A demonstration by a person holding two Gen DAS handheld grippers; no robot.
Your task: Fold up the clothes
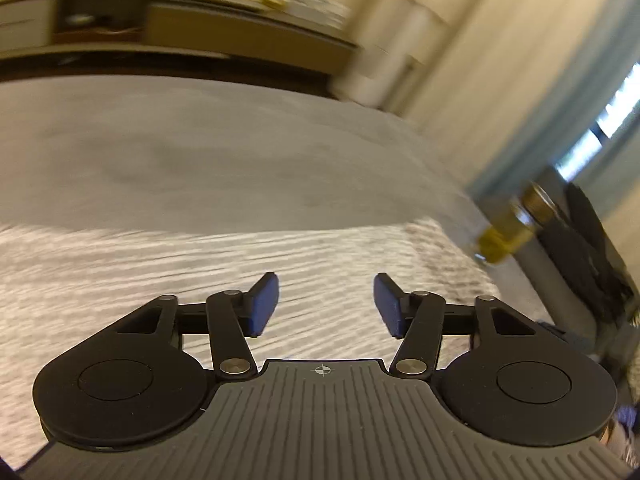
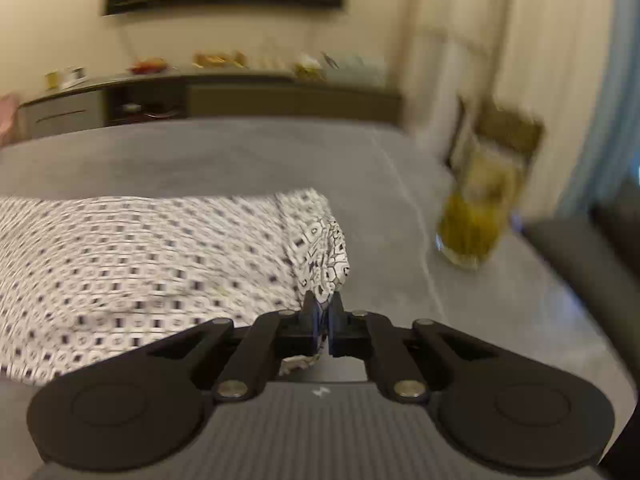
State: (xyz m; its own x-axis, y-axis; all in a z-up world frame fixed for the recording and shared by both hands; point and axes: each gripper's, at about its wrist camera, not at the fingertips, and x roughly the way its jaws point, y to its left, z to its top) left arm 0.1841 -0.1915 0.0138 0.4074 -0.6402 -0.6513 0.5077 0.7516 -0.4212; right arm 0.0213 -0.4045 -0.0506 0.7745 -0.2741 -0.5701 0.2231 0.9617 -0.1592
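Right claw [image 2: 325, 312] pinches patterned garment [image 2: 140, 272]; pinched edge hidden, blurred.

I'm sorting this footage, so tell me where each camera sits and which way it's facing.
Left wrist: rides the left tool, looking forward over the patterned garment on the grey bed; its open fingers show.
Right wrist: rides the right tool, facing the sideboard; its fingers pinch the garment's corner.
Shared: garment, bed, sideboard, yellow object.

White black-patterned garment [image 2: 160, 264]; grey bedspread [image 2: 240, 160].
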